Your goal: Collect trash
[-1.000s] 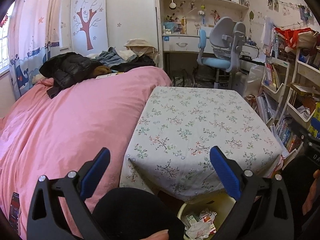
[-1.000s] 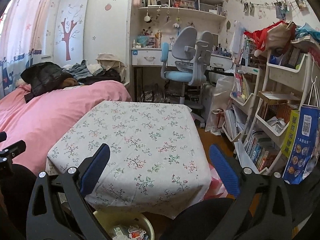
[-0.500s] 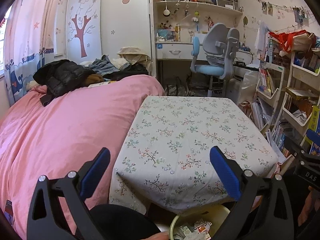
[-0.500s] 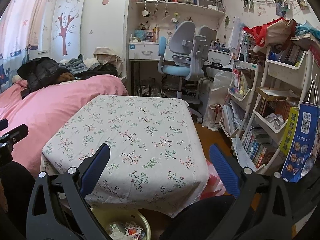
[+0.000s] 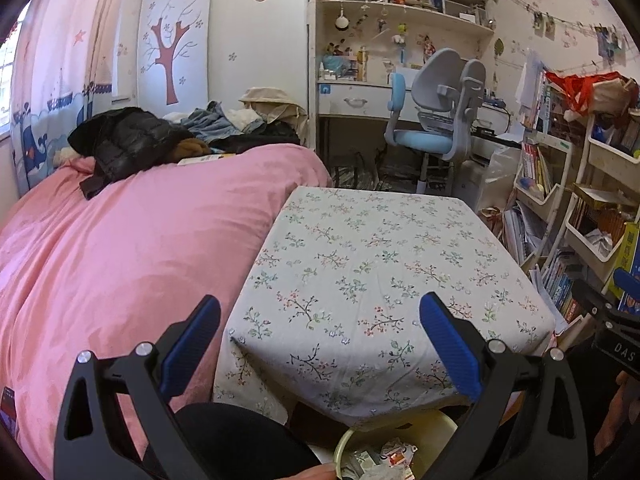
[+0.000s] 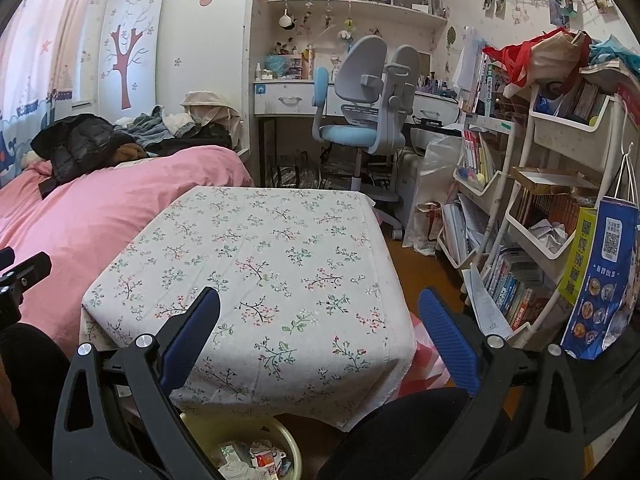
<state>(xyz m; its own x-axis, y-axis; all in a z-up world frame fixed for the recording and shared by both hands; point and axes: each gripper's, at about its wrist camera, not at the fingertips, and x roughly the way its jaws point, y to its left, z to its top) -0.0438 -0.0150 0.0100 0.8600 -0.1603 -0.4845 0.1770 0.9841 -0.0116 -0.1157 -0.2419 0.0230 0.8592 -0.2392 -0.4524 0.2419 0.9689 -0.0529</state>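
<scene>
- Left wrist view: the left gripper [image 5: 320,336] is spread wide, its two blue fingers [image 5: 191,346] far apart, and nothing is between them.
- The gripper hangs above the near edge of a small table covered with a floral cloth [image 5: 372,264]; the cloth top is at 12 o'clock from the gripper.
- At 6 o'clock, below the table edge, stands a pale yellow bin [image 5: 400,436]; crumpled wrappers and paper trash [image 5: 384,458] lie inside it.
- At 9 o'clock from the table is a bed with a pink cover [image 5: 120,248], touching the table side; dark clothes [image 5: 124,144] lie at its far end.
- At 3 o'clock, part of the right gripper [image 5: 616,320] shows at the picture edge.
- Right wrist view: the right gripper [image 6: 320,336] is also wide open and empty, its blue fingers [image 6: 448,344] well apart.
- It is over the near right corner of the table cloth [image 6: 272,264].
- The yellow bin [image 6: 256,434] is at 6 o'clock, half under the table, with the trash [image 6: 256,460] in it.
- At 3 o'clock stands a white shelf rack [image 6: 560,208] full of books; a blue paper bag [image 6: 604,280] hangs on it.
- At 12 o'clock, beyond the table, is a grey and blue desk chair [image 6: 368,100].
</scene>
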